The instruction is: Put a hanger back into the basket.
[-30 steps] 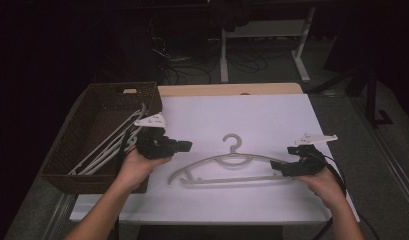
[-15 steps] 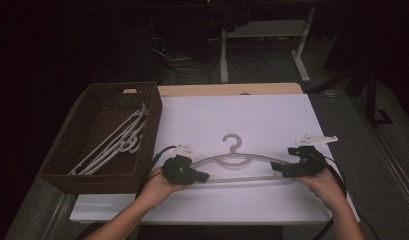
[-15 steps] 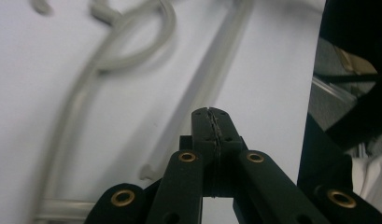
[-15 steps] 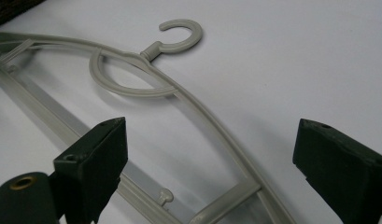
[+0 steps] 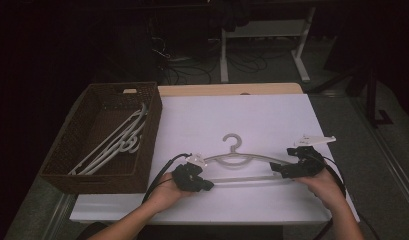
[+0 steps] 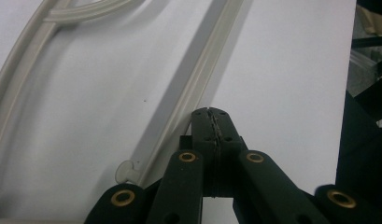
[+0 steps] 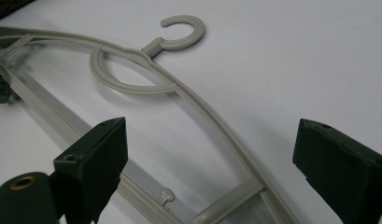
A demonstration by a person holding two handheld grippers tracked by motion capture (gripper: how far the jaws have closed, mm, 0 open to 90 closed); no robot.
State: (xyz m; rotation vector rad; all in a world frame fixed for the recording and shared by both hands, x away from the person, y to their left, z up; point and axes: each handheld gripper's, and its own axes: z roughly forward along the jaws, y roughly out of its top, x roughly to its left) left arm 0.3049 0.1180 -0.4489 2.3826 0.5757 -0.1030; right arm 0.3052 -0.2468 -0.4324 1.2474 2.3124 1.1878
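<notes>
White counter (image 5: 252, 120), lower centre: hanger (image 5: 242, 159) lies flat. Left gripper (image 6: 212, 122) closed beside its bar; right gripper (image 7: 207, 154) spread wide over its end.

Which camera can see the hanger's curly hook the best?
The right gripper view: the hook is big and close, with its open curl plain to see. The high view shows the whole hanger on the white table, but the hook is small. The left gripper view shows just bars of the hanger.

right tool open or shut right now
Open. In the right gripper view the right tool has its two black jaws spread wide apart, straddling the end of the grey hanger on the white table.
</notes>
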